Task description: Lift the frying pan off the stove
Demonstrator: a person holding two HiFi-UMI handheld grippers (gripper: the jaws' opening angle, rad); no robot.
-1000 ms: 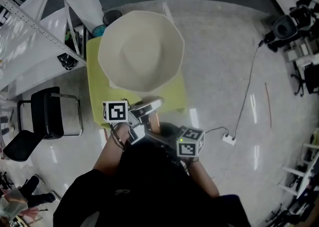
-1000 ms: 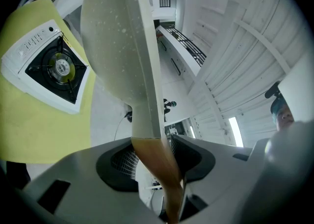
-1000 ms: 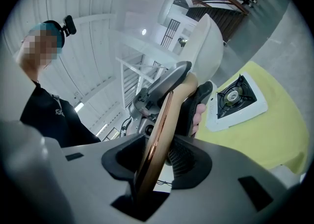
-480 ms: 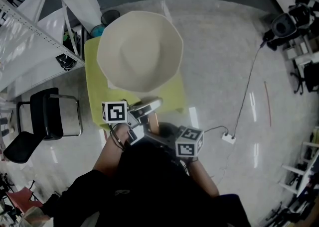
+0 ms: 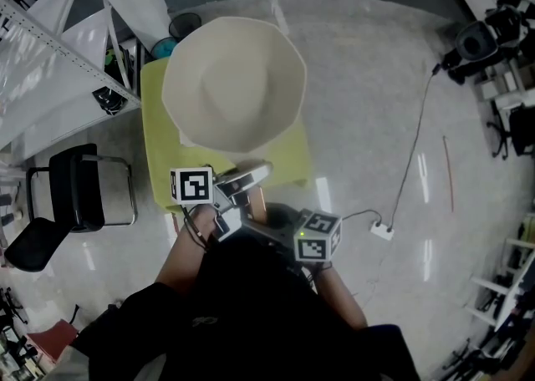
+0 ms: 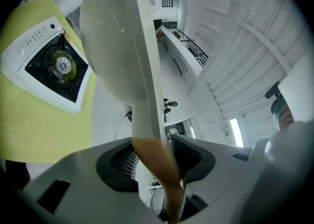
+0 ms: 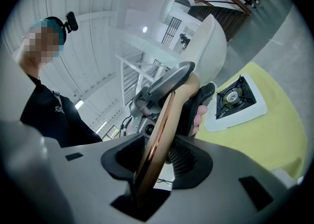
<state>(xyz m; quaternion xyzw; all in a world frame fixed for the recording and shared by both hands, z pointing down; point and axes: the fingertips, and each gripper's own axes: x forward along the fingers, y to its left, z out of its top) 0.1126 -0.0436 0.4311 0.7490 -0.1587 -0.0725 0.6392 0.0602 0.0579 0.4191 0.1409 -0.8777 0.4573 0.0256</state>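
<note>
Yellow desk (image 6: 34, 125) carries the stove (image 6: 51, 68), ahead-left of left gripper (image 6: 152, 156). Pan (image 6: 113, 46) is clear of the stove. Left gripper and right gripper (image 7: 157, 156) both clamp its handle (image 6: 159, 174).

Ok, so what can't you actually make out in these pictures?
Stove: head view, hidden under the lifted frying pan; only the yellow cloth shows.
Stove's button markings: left gripper view, too small to read.
Pan handle end: left gripper view, cut off by the bottom edge.
</note>
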